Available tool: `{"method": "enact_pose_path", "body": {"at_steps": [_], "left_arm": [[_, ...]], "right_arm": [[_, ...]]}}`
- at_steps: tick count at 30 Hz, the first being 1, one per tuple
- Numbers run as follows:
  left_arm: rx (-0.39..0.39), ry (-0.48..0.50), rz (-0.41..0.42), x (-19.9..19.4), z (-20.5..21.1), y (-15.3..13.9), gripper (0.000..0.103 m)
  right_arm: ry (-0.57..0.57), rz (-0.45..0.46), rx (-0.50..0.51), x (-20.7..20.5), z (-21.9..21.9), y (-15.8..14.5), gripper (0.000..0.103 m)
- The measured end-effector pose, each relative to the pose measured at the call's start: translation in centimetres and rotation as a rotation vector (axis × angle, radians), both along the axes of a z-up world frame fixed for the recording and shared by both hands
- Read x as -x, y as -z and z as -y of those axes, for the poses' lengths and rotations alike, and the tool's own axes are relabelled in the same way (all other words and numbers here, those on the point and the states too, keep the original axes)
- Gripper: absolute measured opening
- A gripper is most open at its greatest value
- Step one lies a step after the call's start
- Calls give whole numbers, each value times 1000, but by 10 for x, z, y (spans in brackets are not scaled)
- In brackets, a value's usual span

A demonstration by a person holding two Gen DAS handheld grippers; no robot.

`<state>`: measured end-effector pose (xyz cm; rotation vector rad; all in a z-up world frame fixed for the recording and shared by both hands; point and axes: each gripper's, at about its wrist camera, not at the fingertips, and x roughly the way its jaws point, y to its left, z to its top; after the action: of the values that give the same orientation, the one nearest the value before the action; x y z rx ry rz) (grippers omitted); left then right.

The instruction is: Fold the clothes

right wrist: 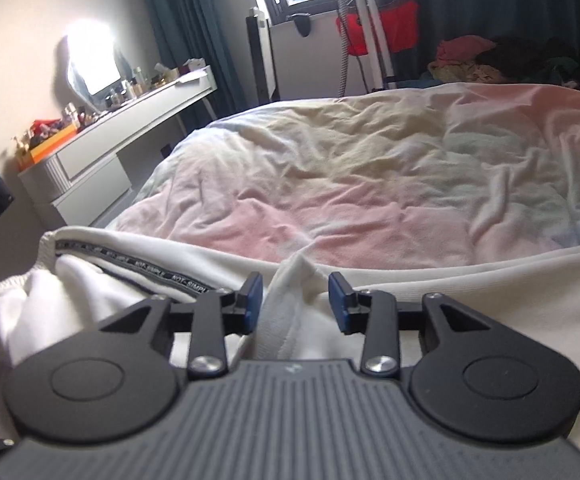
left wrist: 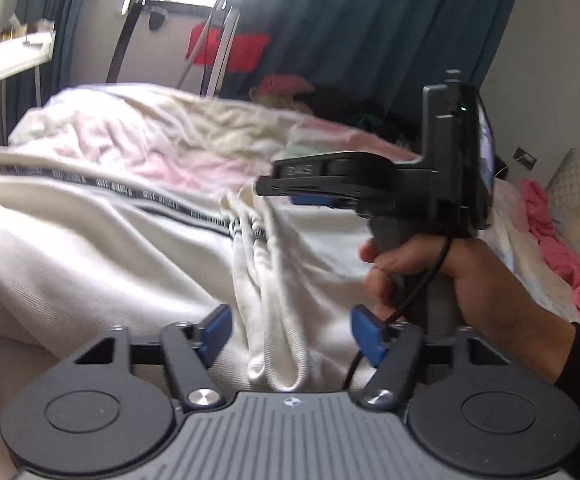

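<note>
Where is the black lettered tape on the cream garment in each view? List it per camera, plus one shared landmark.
Left wrist: the lettered tape crosses the left half, slanting down toward the centre.
Right wrist: the lettered tape lies at lower left, ending near the left pad.
Shared landmark: the red cloth by the tripod.

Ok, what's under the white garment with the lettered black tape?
The white garment lies on the pastel bedspread, which shows beyond its far edge. What is directly beneath the garment is covered.

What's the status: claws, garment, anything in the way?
Left claw open, cream garment ridge between pads. Right claw open, fold between pads, unpinched. Pink cloth lies off to the side, not blocking.
</note>
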<state>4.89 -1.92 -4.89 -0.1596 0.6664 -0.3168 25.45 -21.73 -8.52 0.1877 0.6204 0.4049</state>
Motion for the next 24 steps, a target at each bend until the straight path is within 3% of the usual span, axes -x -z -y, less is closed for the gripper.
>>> {"method": "enact_pose_path", "body": {"at_steps": [2, 4, 10, 13, 17, 24], "left_arm": [[-31, -10, 47, 10, 1, -11, 76], [-43, -21, 76, 19, 2, -21, 77], [-81, -66, 184, 51, 4, -46, 82], [-86, -84, 245, 72, 6, -56, 88], [-94, -85, 287, 98, 12, -60, 99], [-161, -75, 332, 122, 31, -51, 103]], "right_arm": [[34, 38, 0, 16, 11, -18, 53], [56, 103, 38, 36, 19, -37, 58], [134, 159, 14, 96, 50, -76, 59], [172, 182, 15, 134, 63, -83, 87], [197, 218, 56, 179, 74, -86, 87], [193, 243, 89, 224, 78, -75, 87]]}}
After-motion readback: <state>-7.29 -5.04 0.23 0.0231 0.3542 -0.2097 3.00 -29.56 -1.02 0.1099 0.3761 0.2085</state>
